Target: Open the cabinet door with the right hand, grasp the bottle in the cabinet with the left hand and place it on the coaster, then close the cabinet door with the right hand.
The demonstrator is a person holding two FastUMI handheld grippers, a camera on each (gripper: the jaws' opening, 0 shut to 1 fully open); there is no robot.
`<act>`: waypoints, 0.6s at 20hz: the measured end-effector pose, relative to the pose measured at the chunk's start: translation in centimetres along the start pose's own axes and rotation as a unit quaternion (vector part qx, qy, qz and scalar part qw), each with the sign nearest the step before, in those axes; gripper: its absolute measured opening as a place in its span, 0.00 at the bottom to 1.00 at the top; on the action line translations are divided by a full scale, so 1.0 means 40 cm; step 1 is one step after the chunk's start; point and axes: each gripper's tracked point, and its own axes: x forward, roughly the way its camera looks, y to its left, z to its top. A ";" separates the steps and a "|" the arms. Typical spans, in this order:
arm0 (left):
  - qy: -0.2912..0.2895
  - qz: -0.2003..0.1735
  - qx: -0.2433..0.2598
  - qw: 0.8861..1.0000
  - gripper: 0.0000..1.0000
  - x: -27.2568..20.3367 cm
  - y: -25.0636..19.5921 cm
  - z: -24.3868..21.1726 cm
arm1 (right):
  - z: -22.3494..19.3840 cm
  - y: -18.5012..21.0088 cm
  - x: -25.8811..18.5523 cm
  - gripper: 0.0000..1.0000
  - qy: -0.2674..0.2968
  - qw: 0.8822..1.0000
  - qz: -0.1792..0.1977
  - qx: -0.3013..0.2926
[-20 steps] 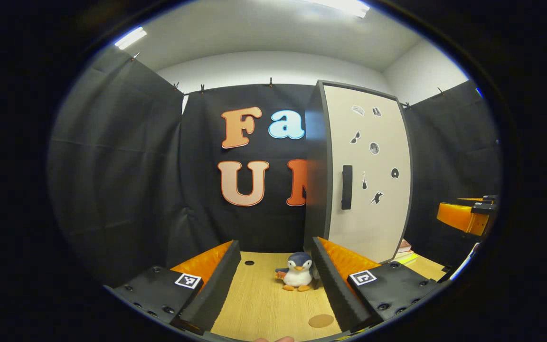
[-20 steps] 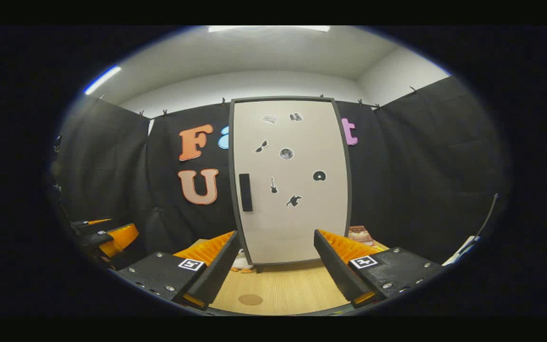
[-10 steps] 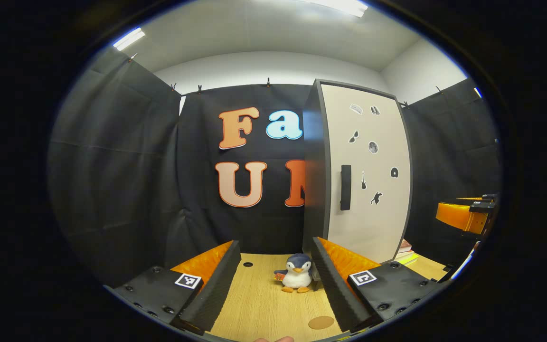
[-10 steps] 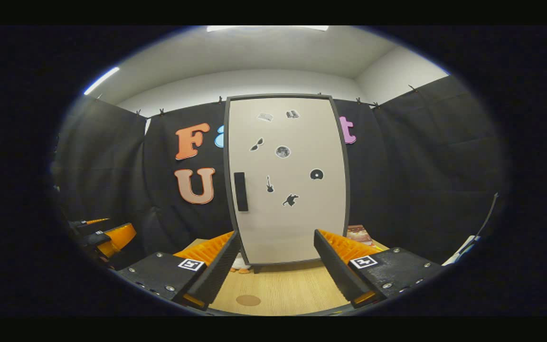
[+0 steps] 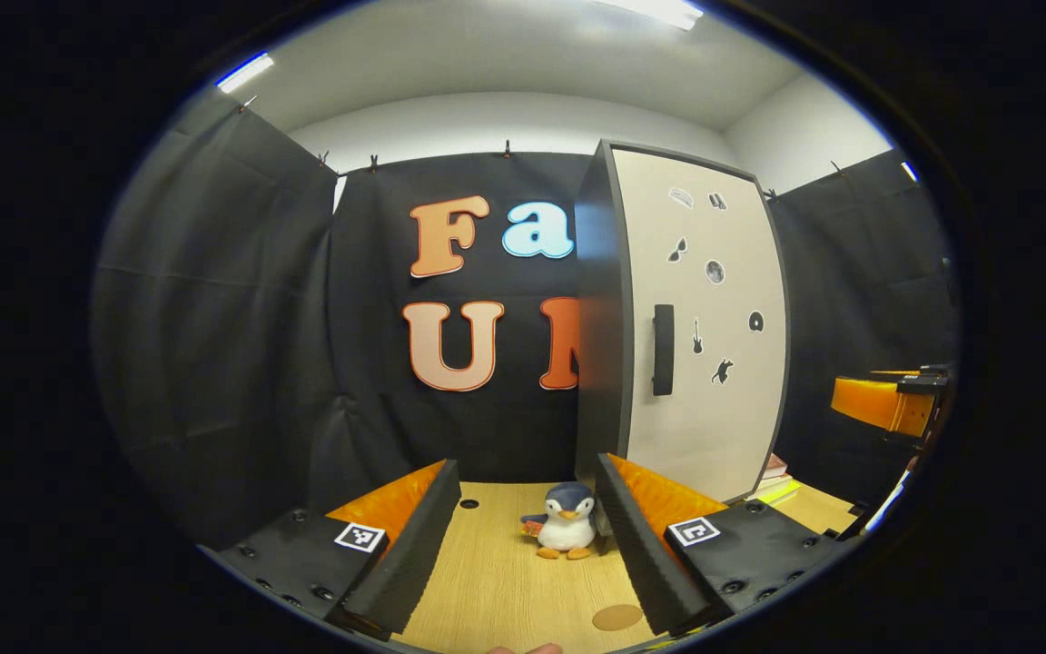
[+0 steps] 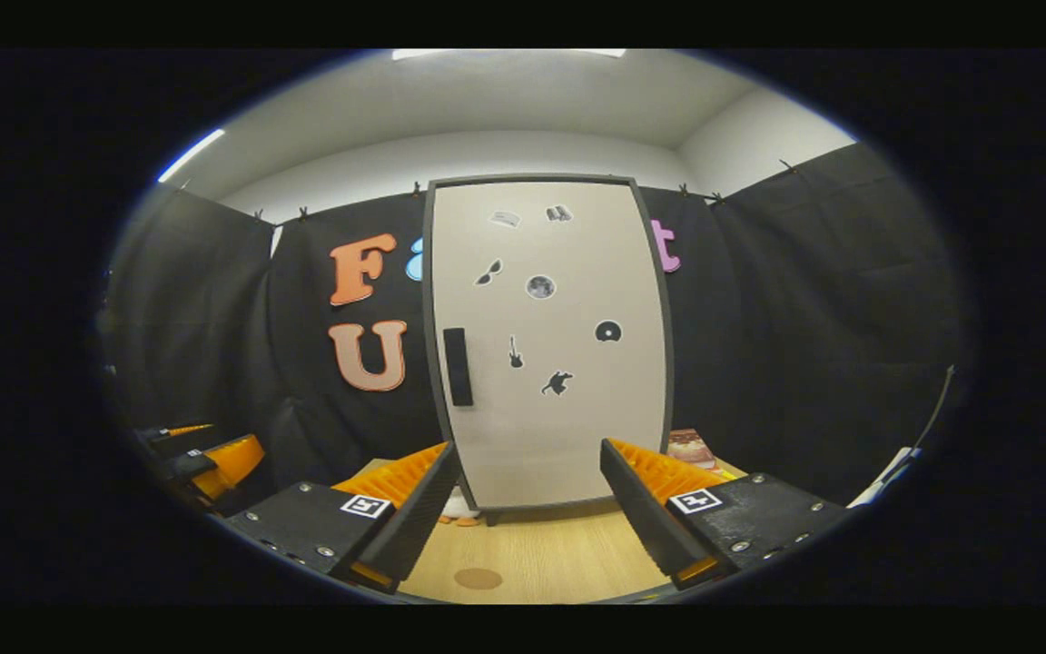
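Cabinet door (image 6: 550, 341) shut, bottle hidden inside; right gripper (image 6: 527, 509) fingers open, empty, handle (image 6: 458, 366) at 11 o'clock: approach square, grip mid-handle. Left gripper (image 5: 523, 536) open, coaster (image 5: 616, 617) near

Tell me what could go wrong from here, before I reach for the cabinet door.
1. The handle is a slim vertical bar on the door's left edge, while the open right gripper points at the middle of the cabinet door; reaching straight ahead would likely miss it.
2. The penguin toy stands by the cabinet's left corner, so the left gripper may knock it when reaching in.
3. The coaster lies near the table's front edge, leaving little margin for placing a bottle.
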 end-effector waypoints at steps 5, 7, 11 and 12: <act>0.010 -0.028 -0.016 0.999 0.98 0.048 0.022 -0.024 | 0.007 0.060 0.041 0.95 -0.008 1.000 -0.015 -0.007; 0.008 -0.036 -0.015 0.999 0.97 0.064 0.038 -0.026 | 0.015 0.092 0.064 0.96 -0.011 1.000 -0.015 -0.011; 0.018 -0.033 -0.028 0.999 0.98 0.082 0.075 -0.043 | 0.036 0.154 0.136 0.96 -0.011 1.000 -0.002 -0.019; 0.020 -0.028 -0.026 0.999 0.98 0.087 0.091 -0.047 | 0.039 0.163 0.165 0.96 -0.010 1.000 -0.001 -0.018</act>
